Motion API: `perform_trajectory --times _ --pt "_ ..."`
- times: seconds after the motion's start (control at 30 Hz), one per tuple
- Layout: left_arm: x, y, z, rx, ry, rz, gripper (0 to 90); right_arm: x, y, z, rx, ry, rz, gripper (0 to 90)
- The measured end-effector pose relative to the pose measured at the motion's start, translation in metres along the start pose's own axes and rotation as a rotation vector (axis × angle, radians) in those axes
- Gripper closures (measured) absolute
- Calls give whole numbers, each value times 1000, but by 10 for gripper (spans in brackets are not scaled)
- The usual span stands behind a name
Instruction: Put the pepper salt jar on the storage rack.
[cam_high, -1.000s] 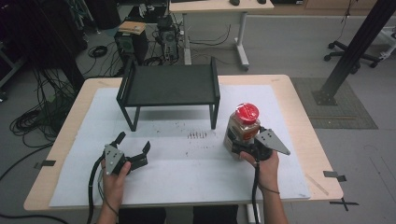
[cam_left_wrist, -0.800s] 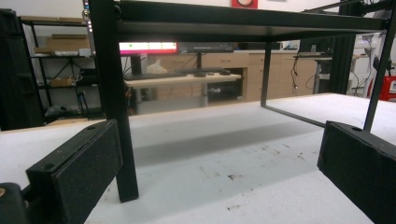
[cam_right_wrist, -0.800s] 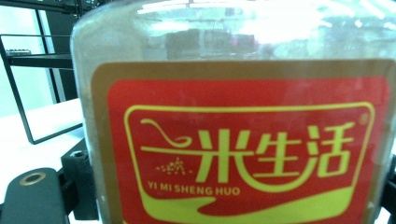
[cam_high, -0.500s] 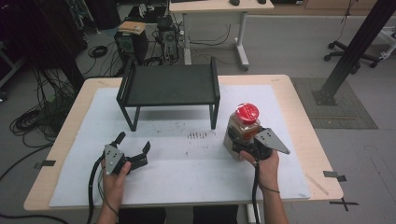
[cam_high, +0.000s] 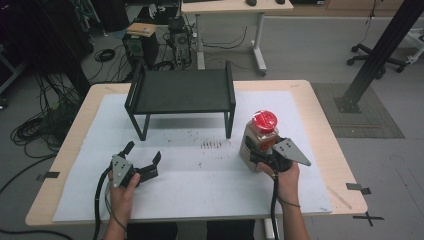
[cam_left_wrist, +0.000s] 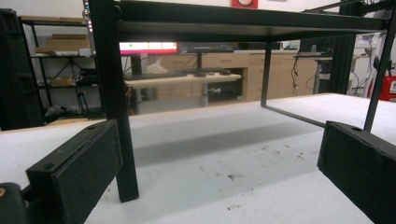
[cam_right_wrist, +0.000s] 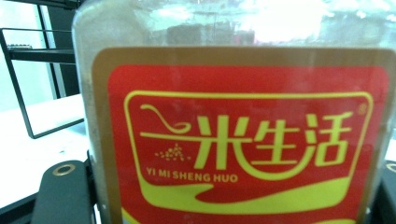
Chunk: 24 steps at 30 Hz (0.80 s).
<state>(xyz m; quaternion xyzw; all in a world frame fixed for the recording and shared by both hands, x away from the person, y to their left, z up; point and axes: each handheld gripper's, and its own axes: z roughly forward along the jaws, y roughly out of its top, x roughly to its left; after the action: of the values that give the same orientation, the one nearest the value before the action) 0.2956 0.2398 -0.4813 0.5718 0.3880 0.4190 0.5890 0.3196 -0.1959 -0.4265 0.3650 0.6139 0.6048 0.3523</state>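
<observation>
We start with the jar (cam_high: 261, 138), a clear container with a red lid that stands upright on the white-covered surface (cam_high: 190, 190), to the right of the black rack (cam_high: 181, 92) and a little nearer us. Our right claw (cam_high: 256, 155) sits low on its near side, and its jaws have just been closing with the jar between them; in the right gripper view the black pads sit against both lower flanks of the glass, so we read it as pinching the jar. Our left claw (cam_high: 145, 162) rests well apart on the left of the surface, jaws spread with nothing between them, facing the rack's near leg (cam_left_wrist: 122, 140). To do this grasp well, we judge that the pads should bear squarely on opposite sides of the body, below the lid, with enough squeeze that the smooth, rounded wall does not slip, and that any lift should go straight up, keeping the jar upright, since a low hold on a tall jar may let it tip. The label (cam_right_wrist: 243, 140) is red with a gold border; it carries yellow Chinese characters, "米生活" after a curling stroke, and beneath them "YI MI SHENG HUO".
</observation>
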Motion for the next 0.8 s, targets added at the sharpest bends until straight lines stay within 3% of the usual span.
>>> perform_trajectory --times 0.8 --pt "0 0 0 5 3 -4 2 0 0 0 1 0 -3 243"
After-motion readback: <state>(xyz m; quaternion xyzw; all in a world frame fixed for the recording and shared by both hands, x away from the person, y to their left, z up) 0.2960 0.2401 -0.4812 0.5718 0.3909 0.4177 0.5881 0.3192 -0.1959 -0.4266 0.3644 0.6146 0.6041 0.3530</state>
